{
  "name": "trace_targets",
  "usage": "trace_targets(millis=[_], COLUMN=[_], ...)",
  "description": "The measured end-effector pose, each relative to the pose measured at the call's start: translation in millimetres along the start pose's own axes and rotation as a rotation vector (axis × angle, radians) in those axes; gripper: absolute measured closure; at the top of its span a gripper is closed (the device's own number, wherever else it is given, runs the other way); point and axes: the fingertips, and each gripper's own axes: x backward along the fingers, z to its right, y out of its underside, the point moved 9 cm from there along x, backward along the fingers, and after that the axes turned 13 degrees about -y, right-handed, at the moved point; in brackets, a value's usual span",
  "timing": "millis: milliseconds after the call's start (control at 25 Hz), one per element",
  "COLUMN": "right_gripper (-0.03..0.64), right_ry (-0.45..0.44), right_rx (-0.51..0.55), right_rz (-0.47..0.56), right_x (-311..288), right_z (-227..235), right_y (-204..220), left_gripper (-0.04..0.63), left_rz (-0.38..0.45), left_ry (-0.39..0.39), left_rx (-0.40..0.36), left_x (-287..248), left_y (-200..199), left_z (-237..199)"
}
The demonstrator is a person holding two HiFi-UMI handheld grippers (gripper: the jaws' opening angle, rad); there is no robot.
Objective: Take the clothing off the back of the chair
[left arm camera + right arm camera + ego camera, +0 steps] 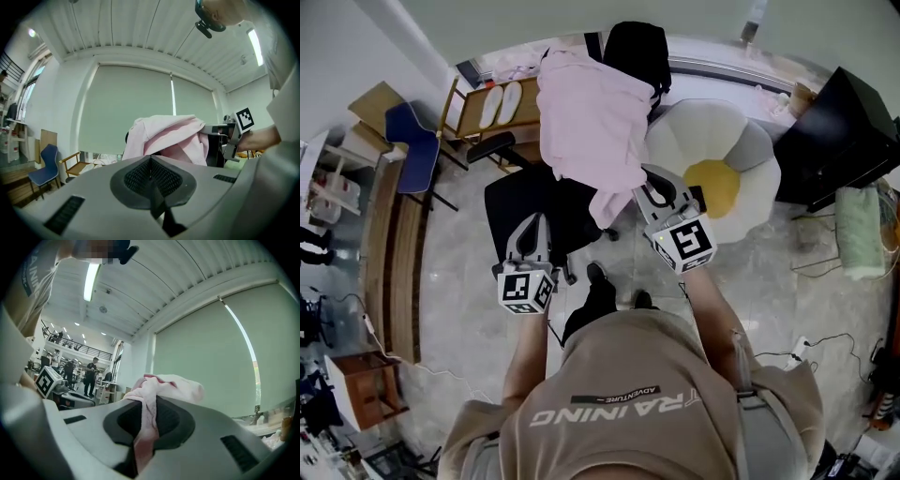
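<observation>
Pinching pink garment (174, 382): right gripper (144, 428) jaws, clear only in own view; left gripper (152, 181) jaws together.

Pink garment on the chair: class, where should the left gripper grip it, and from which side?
The loose left edge of the pink garment, draped over the chair, approached from the person's left. The right gripper pinches its right fold, so a left grip would likely lift it evenly.

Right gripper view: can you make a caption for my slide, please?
The right gripper pinches a fold of the pink garment between its shut jaws, with a pale window blind behind.
</observation>
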Motion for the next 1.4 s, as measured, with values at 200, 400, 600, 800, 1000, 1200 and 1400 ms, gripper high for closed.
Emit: trace_targets(millis=[200, 400, 600, 800, 1000, 1200, 1400], right_gripper=[0.561, 0.561, 0.561, 0.566, 0.571, 0.572, 0.572], right_ry=[-0.036, -0.023, 0.007, 0.055, 0.120, 0.110, 0.126], right_rx=[-0.014, -0.016, 0.010, -0.005, -0.018, -0.107, -0.130], right_rz=[0.018, 0.043, 0.028, -0.002, -0.103, -0.190, -0.192], right_x=[16.3, 23.9, 23.8, 25.2, 31.4, 51.7, 75.2], right_z=[-32.1, -55.3, -86.7, -139.5, -173.7, -218.5, -232.7], right_y=[-0.3, -9.5, -22.9, -21.6, -9.0, 19.6, 18.7], left_gripper=[0.581, 0.581, 0.581, 0.581, 0.581, 0.581, 0.581], left_rz=[-0.022, 0.009, 0.030, 0.026, -0.005, -0.006, 0.018], left_ry=[-0.028, -0.019, 0.013, 0.054, 0.130, 0.176, 0.164], left_rx=[-0.025, -0.013, -0.017, -0.023, 0.006, 0.022, 0.035], left_x=[38.3, 54.4, 77.4, 112.6, 126.1, 138.2, 155.4], left_y=[4.3, 1.8, -4.3, 5.6, 21.2, 31.7, 31.3], left_z=[-0.7, -7.7, -23.7, -55.1, -67.8, -62.7, -62.5])
